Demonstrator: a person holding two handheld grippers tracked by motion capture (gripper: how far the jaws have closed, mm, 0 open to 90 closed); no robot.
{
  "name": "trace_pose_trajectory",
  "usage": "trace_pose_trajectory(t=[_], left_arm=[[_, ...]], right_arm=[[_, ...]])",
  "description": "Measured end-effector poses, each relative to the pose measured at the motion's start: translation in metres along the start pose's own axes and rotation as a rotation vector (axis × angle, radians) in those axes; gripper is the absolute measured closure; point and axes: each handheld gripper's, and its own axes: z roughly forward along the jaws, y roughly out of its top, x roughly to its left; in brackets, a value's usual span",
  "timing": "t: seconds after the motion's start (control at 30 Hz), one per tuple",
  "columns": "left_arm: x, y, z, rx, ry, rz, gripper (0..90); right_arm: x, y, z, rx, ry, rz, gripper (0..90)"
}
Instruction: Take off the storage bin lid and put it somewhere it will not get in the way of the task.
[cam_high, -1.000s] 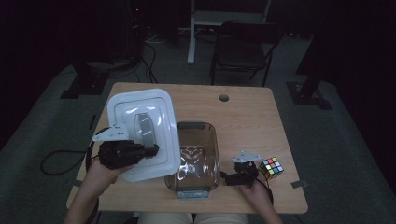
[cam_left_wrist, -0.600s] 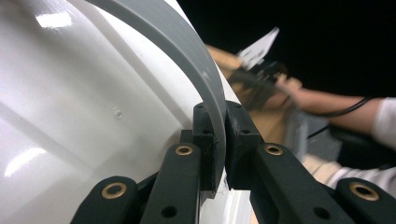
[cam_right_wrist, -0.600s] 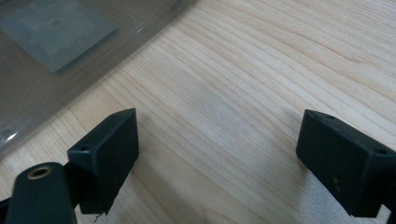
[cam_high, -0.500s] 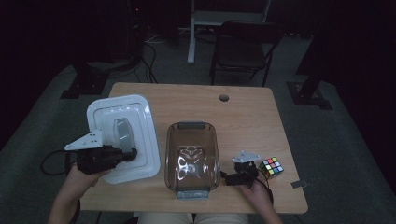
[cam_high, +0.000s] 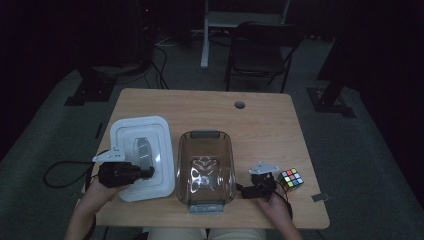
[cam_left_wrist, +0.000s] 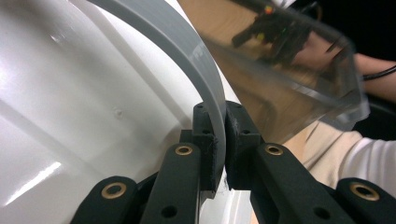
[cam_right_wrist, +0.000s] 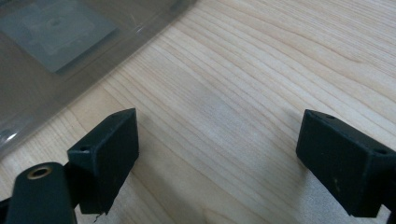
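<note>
— High view first: what lies on the wooden surface (cam_high: 260, 125)?

— White lid (cam_high: 145, 145) flat at the left, clear container (cam_high: 205, 170) just beside it in the middle, colour cube (cam_high: 290, 179) at the right. The left claw (cam_high: 149, 172) sits at the lid's near right edge; the right claw (cam_high: 250, 190) rests between container and cube.

— Left gripper view?

— The left claw (cam_left_wrist: 218, 140) is clenched on the lid's grey rim (cam_left_wrist: 187, 60). The container (cam_left_wrist: 299, 88) stands beyond, with the other hand (cam_left_wrist: 317, 46) seen through it.

— Right gripper view?

— The right claw (cam_right_wrist: 217, 158) is released, jaws wide apart over bare wood (cam_right_wrist: 243, 93), grasping nothing. The container's corner (cam_right_wrist: 60, 51) lies at upper left.
</note>
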Motion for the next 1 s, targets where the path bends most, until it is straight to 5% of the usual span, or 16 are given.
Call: trace_pose_trajectory(t=[0.33, 0.73, 1.0], left_arm=[[0.022, -0.017, 0.035, 0.073, -0.055, -0.034, 85.1], [0.044, -0.022, 0.051, 0.072, -0.112, -0.115, 83.7], [0.054, -0.023, 0.064, 0.093, -0.073, -0.13, 77.3]], right_arm=[[0.0, 0.0, 0.0, 0.0, 0.0, 0.0, 12.7], [0.0, 0.0, 0.0, 0.0, 0.0, 0.0, 12.7], [0.0, 0.0, 0.0, 0.0, 0.0, 0.0, 12.7]])
